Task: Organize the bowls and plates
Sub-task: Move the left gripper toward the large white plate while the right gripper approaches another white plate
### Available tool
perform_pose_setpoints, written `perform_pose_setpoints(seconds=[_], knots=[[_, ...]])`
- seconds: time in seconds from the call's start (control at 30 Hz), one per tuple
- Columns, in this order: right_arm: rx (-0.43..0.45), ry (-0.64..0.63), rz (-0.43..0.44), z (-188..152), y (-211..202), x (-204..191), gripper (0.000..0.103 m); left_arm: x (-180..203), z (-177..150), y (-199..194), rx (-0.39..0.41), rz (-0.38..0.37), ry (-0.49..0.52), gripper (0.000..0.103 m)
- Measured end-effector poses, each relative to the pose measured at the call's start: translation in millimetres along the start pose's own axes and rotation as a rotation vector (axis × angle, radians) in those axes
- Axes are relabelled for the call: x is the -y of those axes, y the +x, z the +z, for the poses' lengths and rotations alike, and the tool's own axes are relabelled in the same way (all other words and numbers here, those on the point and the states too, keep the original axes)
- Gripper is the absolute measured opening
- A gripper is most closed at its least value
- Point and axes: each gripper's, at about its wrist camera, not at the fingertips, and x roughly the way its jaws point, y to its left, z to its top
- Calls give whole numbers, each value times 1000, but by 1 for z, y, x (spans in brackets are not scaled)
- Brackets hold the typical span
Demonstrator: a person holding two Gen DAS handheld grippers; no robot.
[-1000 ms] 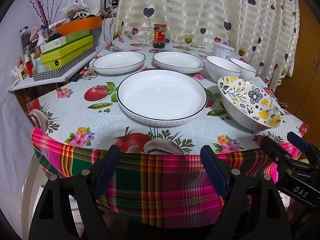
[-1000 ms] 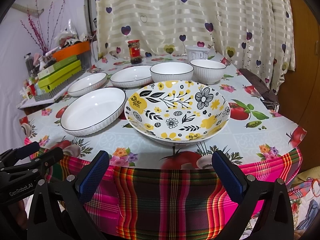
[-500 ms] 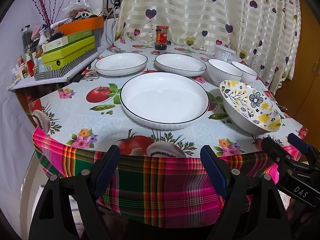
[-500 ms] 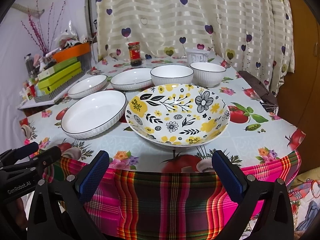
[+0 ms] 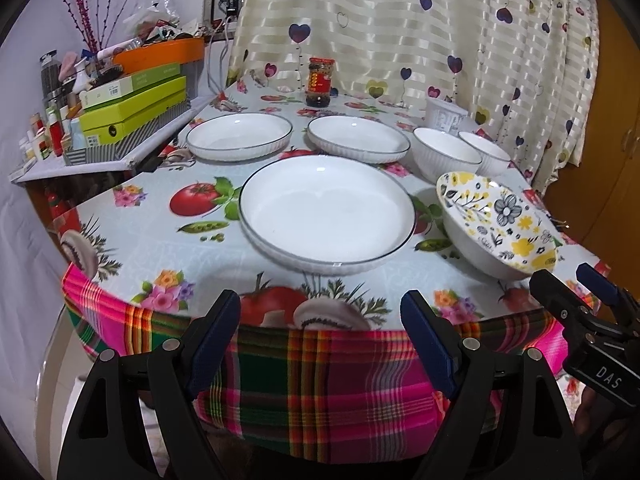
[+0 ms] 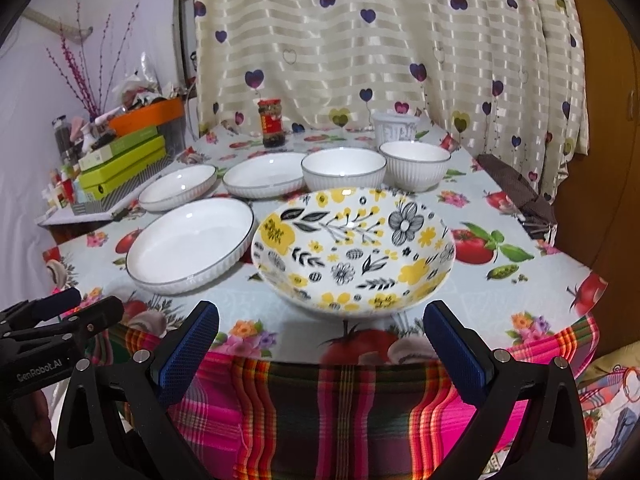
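The left gripper (image 5: 326, 330) is wide open and holds nothing; it hangs in front of the counter (image 5: 168, 248) edge, facing the big white plate (image 5: 326, 214). The right gripper (image 6: 322, 344) is wide open too, with nothing between its blue pads, and it faces the flowered bowl (image 6: 354, 248), which has yellow and black flowers painted inside. The big white plate and the flowered bowl sit side by side near the front edge of the counter, very close together. Behind them stand two smaller white plates (image 5: 239, 136) (image 5: 358, 139) next to each other, and to the right of those two white bowls (image 6: 343, 169) (image 6: 415, 164) with ribbed sides, just beside one another. Farther back, near the curtain (image 6: 360, 40) with hearts on it, stands a sauce jar (image 5: 320, 82) with a red label and a white cup (image 6: 395, 128). The counter has a cloth printed with tomatoes, peas and mushrooms, and a bright plaid cloth (image 6: 340, 412) hangs down below it. On the left, a shelf (image 5: 100, 160) holds green boxes (image 5: 132, 114), an orange tub (image 5: 160, 52) and little bottles
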Motion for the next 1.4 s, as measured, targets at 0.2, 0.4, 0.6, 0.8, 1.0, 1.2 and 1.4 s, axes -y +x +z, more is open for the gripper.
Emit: perform_pose_setpoints(seconds=[0.2, 0.4, 0.6, 0.8, 1.0, 1.2, 1.4], knots=[[24, 15, -23, 25, -1, 18, 103, 2, 24, 8, -11, -93, -7, 82], [29, 44, -53, 52, 9, 43, 103, 21, 54, 26, -34, -123, 48, 82], [1, 58, -90, 78, 29, 68, 103, 36, 84, 45, -42, -146, 67, 82], [-35, 84, -93, 96, 52, 91, 103, 45, 111, 66, -56, -146, 75, 82], [-55, 92, -96, 106, 70, 103, 103, 55, 131, 83, -67, -172, 76, 82], [-69, 89, -69, 113, 83, 108, 98, 63, 140, 97, -98, -203, 91, 82], [-90, 100, -48, 116, 93, 115, 96, 72, 144, 103, -115, -192, 112, 82]])
